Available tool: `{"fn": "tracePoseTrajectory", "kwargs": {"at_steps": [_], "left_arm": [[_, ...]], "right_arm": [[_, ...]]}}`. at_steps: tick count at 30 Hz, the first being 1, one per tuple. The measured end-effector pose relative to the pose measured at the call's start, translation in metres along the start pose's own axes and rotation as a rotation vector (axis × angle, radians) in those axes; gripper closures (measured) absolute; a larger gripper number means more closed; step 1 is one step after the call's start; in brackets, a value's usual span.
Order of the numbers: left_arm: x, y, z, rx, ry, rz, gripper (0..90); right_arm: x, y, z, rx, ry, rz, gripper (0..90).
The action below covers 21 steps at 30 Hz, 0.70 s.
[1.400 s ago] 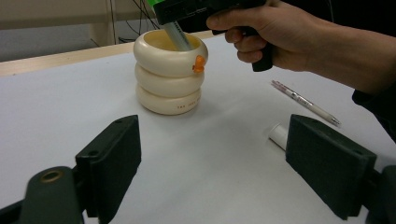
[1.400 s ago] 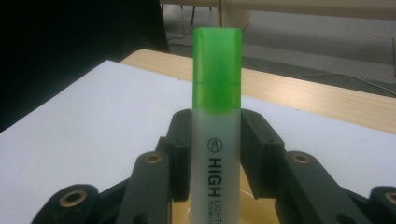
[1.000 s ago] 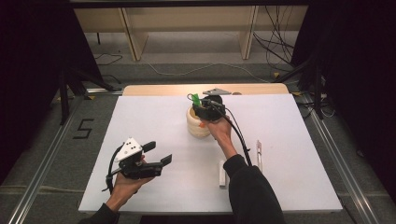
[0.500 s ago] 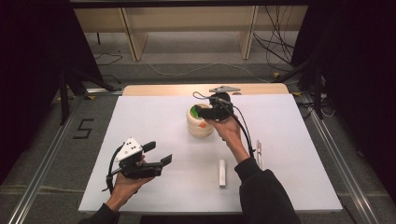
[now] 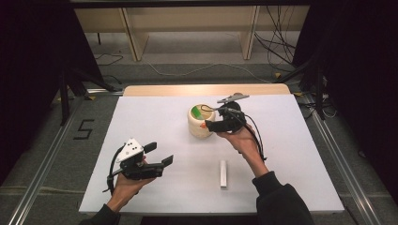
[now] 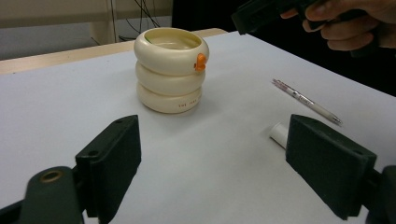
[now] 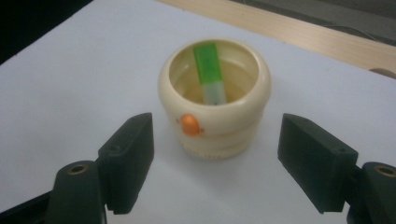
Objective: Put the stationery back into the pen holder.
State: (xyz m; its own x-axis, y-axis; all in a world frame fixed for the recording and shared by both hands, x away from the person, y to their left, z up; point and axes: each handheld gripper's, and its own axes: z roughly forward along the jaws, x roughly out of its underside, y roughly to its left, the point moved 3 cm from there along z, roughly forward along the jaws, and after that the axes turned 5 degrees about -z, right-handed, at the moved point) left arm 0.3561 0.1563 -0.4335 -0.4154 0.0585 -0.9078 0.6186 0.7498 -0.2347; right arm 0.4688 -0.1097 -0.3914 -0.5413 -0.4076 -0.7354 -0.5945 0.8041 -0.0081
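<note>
- The right gripper (image 5: 212, 125) is just beside the cream cup (image 5: 201, 121), on the cup's right side in the high view.
- Its jaws have just been opening. Now they stand wide apart, and nothing is between them.
- In the right gripper view, the cup (image 7: 214, 95) sits on the table past the two black jaws, in the gap between them. The jaws do not touch it.
- The cup looks like three fat rings stacked up. It stands upright on the white table (image 5: 155, 117), near the far middle.
- A small orange bump (image 7: 189, 124) sticks out on the side of the cup, near the top.
- A green marker (image 7: 208, 73) is inside the cup. It leans against the far wall, with its green end up and its pale end down.
- The left gripper (image 5: 158, 155) is held over the near left part of the table, well apart from the cup.
- Its jaws are wide open too, and they hold nothing.
- In the left gripper view, the cup (image 6: 171, 69) stands far off beyond the jaws.
- A white stick (image 5: 223, 173) lies flat on the table, near the person's right arm.
- A thin pen (image 6: 306, 101) lies on the table too, seen in the left gripper view, to the right of the cup.
</note>
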Motion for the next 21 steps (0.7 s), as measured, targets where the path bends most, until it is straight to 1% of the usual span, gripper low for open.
{"fn": "tracePoseTrajectory", "kwargs": {"at_steps": [4, 12, 14, 17, 21], "left_arm": [[0.000, 0.000, 0.000, 0.000, 0.001, -0.001, 17.7], [0.000, 0.000, 0.000, -0.001, 0.001, 0.000, 17.6], [0.000, 0.000, 0.000, -0.001, -0.001, 0.000, 17.6], [0.000, 0.000, 0.000, 0.000, -0.002, 0.000, 17.7], [0.000, -0.001, 0.000, 0.002, -0.002, 0.001, 17.7]], "right_arm": [[0.014, 0.005, -0.005, -0.002, 0.045, -0.011, 26.9], [0.040, 0.009, -0.009, -0.030, 0.079, -0.016, 26.6], [0.043, 0.010, -0.009, -0.026, 0.099, -0.028, 26.6], [0.048, 0.011, -0.009, -0.033, 0.119, -0.017, 26.6], [0.057, 0.013, -0.008, -0.033, 0.145, -0.037, 26.8]]}}
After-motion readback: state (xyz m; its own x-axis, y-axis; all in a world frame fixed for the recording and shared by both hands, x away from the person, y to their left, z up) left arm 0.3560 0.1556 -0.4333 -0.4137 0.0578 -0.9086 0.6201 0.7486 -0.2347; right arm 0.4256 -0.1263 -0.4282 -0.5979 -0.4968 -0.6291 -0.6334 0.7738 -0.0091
